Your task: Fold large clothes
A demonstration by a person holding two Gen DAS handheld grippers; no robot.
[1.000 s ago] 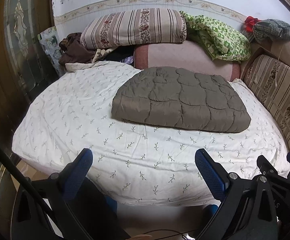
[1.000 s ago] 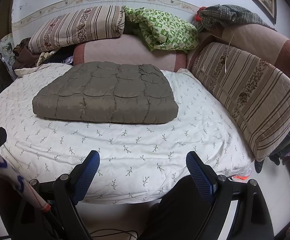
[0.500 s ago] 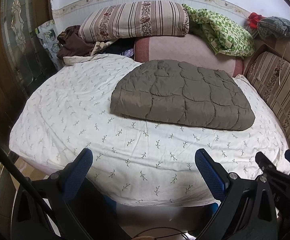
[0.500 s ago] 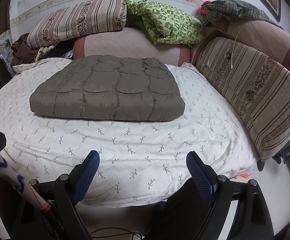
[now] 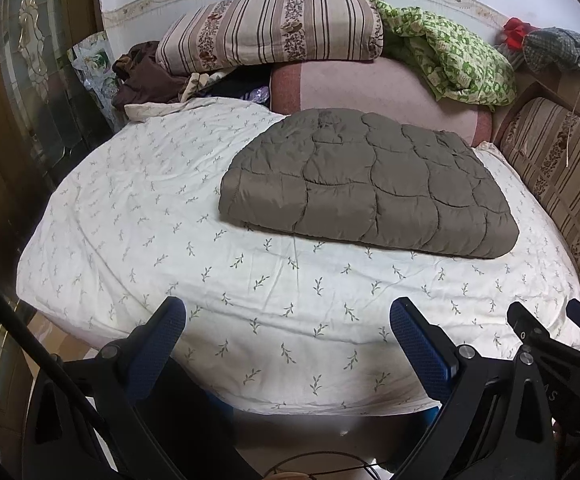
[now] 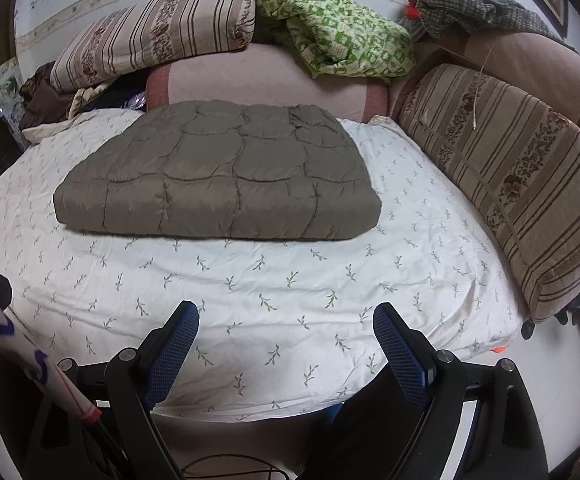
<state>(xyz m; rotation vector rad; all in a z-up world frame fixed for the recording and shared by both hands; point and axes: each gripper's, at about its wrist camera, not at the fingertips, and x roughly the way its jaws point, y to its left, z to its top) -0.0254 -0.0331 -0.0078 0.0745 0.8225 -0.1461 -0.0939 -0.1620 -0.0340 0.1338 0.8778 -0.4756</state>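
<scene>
A folded, quilted grey-brown garment (image 5: 366, 188) lies flat on the bed (image 5: 130, 208), and everything here is placed from it. Far to its left, beyond the bed's edge, stands a dark door with ornate glass panels (image 5: 30, 92). Behind the garment to the left, a heap of brown cloth (image 5: 138, 76) sits at the bed's head, with a rumpled end of the sheet just in front of it. Directly behind the garment a pink bolster (image 5: 370, 88) lies along the wall, its front nearly touching the garment's far edge; a striped, flowered pillow (image 5: 270, 32) rests on top of the bolster's left part. Behind the garment to the right, a crumpled green-and-white cloth (image 5: 450, 60) drapes over the bolster. Further right and higher, a grey checked cloth (image 5: 562, 48) with something red beside it lies on a ledge. To the garment's right, a long striped cushion (image 6: 522, 184) leans along the bed's side, apart from the garment with a strip of leaf-printed sheet between them.

In front of the garment, near the bed's near edge, the left gripper (image 5: 286, 328) hangs with its blue-padded fingers spread wide and nothing between them but sheet. The right gripper (image 6: 286, 332) does the same, jaws wide apart and empty, well short of the garment. In the right wrist view a white rod with blue marks and a red band (image 6: 30, 356) crosses the lower left corner.
</scene>
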